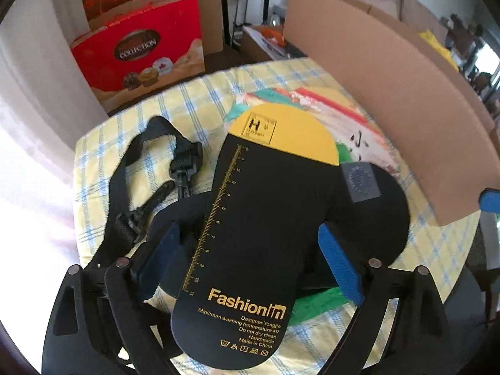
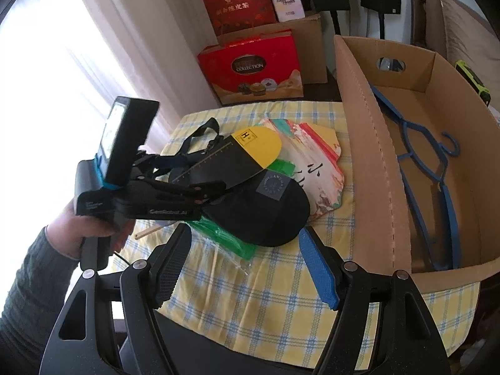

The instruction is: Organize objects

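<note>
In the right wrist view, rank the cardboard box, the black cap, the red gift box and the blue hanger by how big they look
1. cardboard box
2. black cap
3. red gift box and blue hanger: too alike to rank; the gift box sits farther back.

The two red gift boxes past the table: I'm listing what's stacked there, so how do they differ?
The front gift box stands low on the floor and shows pictured chocolates and the word COLLECTION, while the back gift box sits higher on a brown carton and carries gold Chinese characters. The front gift box looks wider, while the back gift box is partly hidden. Both are red with handles.
</note>
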A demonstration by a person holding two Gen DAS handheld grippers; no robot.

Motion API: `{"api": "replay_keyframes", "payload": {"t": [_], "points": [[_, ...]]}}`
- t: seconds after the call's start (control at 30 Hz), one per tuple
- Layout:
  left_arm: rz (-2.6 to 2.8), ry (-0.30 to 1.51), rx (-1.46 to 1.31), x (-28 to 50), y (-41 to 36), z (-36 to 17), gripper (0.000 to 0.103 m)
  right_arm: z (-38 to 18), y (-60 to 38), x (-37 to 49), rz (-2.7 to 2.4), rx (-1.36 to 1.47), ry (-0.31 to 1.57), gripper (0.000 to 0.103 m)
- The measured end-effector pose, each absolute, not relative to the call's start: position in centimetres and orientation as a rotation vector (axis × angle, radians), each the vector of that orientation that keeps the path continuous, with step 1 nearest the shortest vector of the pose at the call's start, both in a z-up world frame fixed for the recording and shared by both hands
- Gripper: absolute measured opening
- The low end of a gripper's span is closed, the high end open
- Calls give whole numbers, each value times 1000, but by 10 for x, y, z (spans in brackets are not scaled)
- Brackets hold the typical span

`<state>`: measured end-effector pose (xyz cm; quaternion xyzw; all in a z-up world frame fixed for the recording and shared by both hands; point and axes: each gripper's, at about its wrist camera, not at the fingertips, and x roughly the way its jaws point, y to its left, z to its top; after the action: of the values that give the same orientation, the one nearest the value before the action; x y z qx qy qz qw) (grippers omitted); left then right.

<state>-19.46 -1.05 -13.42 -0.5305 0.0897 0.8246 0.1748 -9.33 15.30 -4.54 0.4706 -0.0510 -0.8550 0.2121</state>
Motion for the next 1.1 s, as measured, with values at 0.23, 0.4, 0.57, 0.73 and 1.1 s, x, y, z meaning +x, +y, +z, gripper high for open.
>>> {"api": "replay_keyframes", "payload": {"t": [0.23,0.4,0.57,0.73,1.1], "points": [[2316,184,-1500,-197,-17,-138,77,-48,153,-93,-2369,1312,-136,73],[2318,163,-1487,-197,-21,-132,73,-48,151,-93,-2365,1316,-131,73],[2350,92,-1437,-191,-29,-117,73,-47,148,-92,-2361,1316,-121,73],[2366,10,-1392,-178,-40,-102,73,-44,142,-94,-2336,1296,-104,73],[2436,-261,-1302,-141,-91,-78,73,-36,132,-112,-2295,1288,-24,73]]}}
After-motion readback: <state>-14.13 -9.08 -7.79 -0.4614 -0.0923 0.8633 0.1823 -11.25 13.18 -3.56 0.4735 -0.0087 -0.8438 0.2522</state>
